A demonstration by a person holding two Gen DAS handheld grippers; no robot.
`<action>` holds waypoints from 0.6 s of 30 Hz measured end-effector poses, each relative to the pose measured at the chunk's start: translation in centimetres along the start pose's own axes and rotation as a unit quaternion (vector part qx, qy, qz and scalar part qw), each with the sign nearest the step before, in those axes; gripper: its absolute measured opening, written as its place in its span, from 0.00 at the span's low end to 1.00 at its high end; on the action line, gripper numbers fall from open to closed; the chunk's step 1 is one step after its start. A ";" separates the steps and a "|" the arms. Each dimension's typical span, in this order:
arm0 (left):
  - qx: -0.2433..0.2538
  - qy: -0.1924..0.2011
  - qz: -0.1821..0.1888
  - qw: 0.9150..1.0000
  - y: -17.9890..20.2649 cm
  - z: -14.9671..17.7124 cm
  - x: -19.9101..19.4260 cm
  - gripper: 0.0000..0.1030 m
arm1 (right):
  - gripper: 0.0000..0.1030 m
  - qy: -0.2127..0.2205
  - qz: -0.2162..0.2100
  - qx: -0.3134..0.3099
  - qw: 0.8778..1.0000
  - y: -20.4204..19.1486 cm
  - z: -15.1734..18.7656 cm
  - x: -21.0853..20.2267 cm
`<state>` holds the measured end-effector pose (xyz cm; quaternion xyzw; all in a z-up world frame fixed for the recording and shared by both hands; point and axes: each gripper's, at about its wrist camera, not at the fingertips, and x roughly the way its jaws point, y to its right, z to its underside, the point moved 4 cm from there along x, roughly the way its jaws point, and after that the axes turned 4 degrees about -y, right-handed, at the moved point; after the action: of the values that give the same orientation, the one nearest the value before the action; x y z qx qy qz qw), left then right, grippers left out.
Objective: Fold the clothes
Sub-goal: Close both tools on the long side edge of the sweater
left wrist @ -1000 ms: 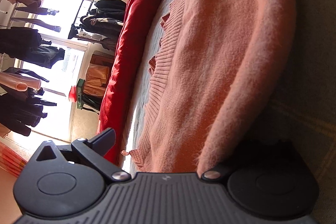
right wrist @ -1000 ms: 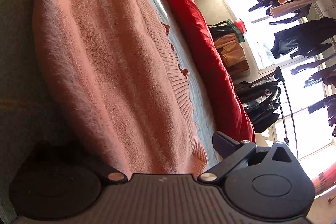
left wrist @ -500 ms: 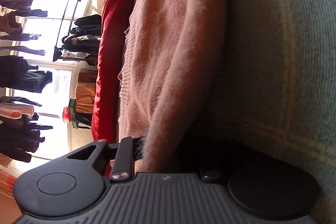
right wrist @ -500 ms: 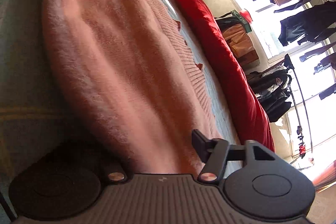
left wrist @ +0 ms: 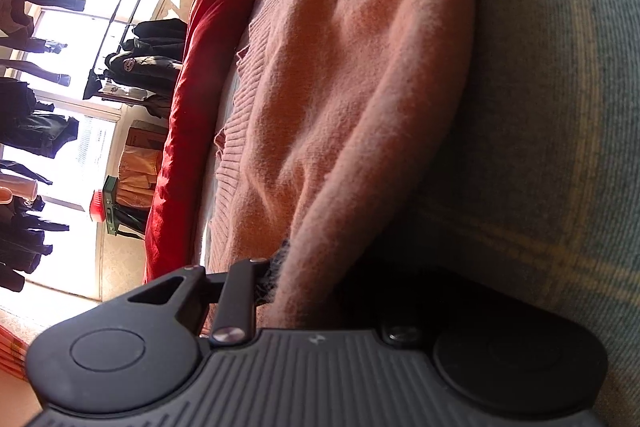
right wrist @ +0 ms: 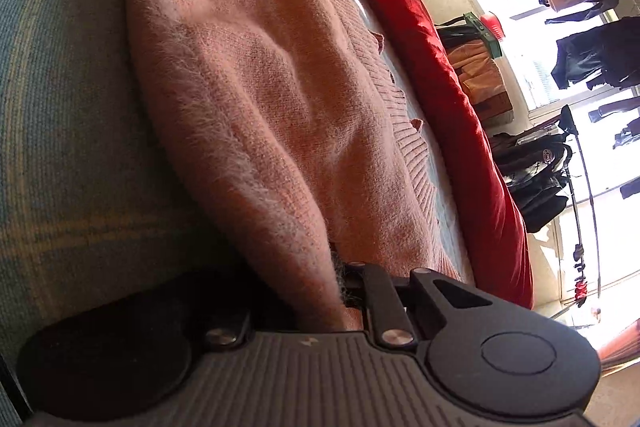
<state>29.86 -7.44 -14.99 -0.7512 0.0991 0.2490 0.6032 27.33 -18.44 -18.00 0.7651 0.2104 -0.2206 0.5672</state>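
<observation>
My left tongs (left wrist: 304,291) and right tongs (right wrist: 320,299) each pinch the pink sweater's (left wrist: 340,99) near edge; folding barely begun

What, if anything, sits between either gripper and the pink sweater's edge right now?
Nothing visible. The left gripper and the right gripper are each clamped on the near edge of the pink sweater, fuzzy knit pinched directly between the fingers. The sweater lies on the green bedcover.
</observation>
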 end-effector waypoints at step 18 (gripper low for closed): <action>0.034 0.010 -0.010 0.999 -0.2 0.0 -0.4 0.18 | 0.15 -0.018 -0.018 -0.023 0.999 1.5 -0.5 -0.6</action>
<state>29.66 -7.46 -14.61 -0.7339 0.1061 0.2322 0.6295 27.72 -18.41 -16.38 0.7436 0.2190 -0.2397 0.5845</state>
